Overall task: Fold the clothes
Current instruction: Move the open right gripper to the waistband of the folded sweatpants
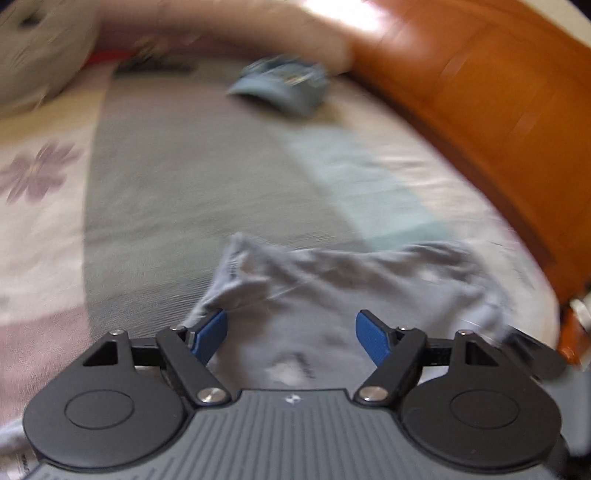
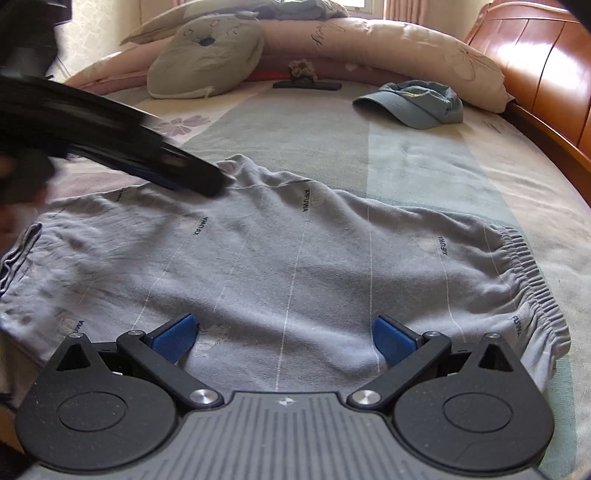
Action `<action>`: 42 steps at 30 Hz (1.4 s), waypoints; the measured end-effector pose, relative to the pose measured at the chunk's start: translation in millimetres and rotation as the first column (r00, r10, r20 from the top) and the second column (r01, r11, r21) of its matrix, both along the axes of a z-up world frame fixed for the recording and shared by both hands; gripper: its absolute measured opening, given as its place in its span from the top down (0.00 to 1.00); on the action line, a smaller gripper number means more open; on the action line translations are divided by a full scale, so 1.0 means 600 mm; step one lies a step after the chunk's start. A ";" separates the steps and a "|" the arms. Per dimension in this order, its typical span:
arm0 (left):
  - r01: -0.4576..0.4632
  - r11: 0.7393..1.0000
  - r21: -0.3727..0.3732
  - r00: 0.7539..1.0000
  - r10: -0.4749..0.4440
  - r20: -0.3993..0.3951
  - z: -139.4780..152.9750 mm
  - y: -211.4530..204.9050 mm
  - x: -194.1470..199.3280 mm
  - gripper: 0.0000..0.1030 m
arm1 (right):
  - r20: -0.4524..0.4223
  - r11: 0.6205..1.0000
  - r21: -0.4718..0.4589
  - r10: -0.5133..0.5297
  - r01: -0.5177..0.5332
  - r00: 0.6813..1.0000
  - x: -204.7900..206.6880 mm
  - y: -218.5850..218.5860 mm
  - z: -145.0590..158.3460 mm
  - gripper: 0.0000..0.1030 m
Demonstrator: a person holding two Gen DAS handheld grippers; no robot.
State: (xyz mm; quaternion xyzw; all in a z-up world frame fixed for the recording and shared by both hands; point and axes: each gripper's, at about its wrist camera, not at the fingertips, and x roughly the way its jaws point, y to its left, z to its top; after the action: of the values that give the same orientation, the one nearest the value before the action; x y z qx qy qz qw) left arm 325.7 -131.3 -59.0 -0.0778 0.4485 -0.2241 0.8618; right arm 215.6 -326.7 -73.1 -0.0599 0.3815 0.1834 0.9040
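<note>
right tool [image 2: 284, 338] gapes just over grey garment [image 2: 280, 258].

Left wrist view: heavy motion blur everywhere except the gripper body; the blue cap [image 1: 282, 90], grey garment [image 1: 332, 280] and wooden headboard [image 1: 480, 110] are all smeared. Blown-out white glare at top centre. Right wrist view: sharp, bright daylight from a window [image 2: 369, 3] at the top edge, specular glare on the headboard [image 2: 535, 62], soft shadows in the garment [image 2: 295, 266] folds. A dark blurred shape [image 2: 110, 147] streaks across the upper left. Both views: fisheye bending, bed edges curve, dark vignette at the corners.
</note>
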 end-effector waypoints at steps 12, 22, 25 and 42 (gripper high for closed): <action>0.051 0.998 0.039 0.998 -0.049 -0.036 0.017 -0.006 -0.075 0.20 | -0.053 0.956 0.192 -0.217 0.223 0.975 -0.046 -0.152 0.020 0.00; 0.096 0.992 0.082 0.995 -0.096 -0.002 0.035 -0.021 -0.094 0.20 | -0.277 0.725 0.506 -0.376 0.467 0.884 -0.071 -0.256 0.020 0.00; 0.111 0.991 0.070 0.994 -0.112 0.004 0.038 -0.029 -0.097 0.20 | -0.356 0.633 0.587 -0.357 0.504 0.864 -0.049 -0.284 0.003 0.00; 0.081 0.996 0.031 0.996 -0.080 -0.025 0.026 -0.016 -0.114 0.20 | -0.303 0.576 0.691 -0.316 0.436 0.899 0.005 -0.292 -0.018 0.00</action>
State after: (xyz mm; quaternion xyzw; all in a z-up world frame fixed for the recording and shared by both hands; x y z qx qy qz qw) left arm 257.0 -141.1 -43.3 -0.0485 0.4652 -0.2505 0.8477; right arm 218.6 -501.7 -84.1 0.4107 0.3417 0.1302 0.8352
